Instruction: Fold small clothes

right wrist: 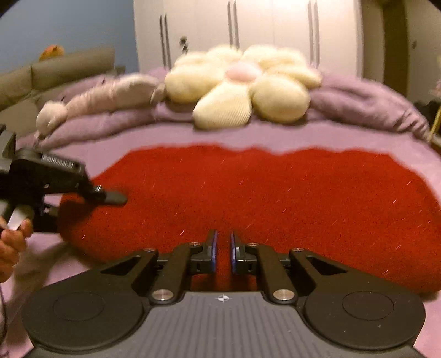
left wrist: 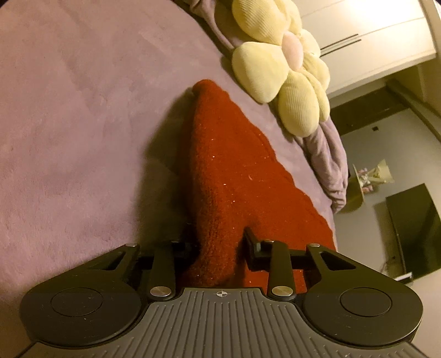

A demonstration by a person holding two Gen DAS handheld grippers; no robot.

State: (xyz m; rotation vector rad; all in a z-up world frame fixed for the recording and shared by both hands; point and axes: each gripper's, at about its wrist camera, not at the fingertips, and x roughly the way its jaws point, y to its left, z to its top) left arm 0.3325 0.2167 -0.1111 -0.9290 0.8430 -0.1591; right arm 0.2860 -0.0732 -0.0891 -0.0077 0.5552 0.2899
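My left tool [left wrist: 217, 242] clamps the red knit [left wrist: 237, 165] edge and my right tool [right wrist: 223, 249] pinches its near hem, ready to lift and fold it on the bed [left wrist: 69, 110].

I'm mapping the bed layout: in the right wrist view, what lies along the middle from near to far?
Right tool → red garment → purple bedspread → cream flower-shaped cushion → white wardrobe doors.

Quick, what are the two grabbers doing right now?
Left gripper: closed on the red garment.
Right gripper: closed on the red garment's near edge.
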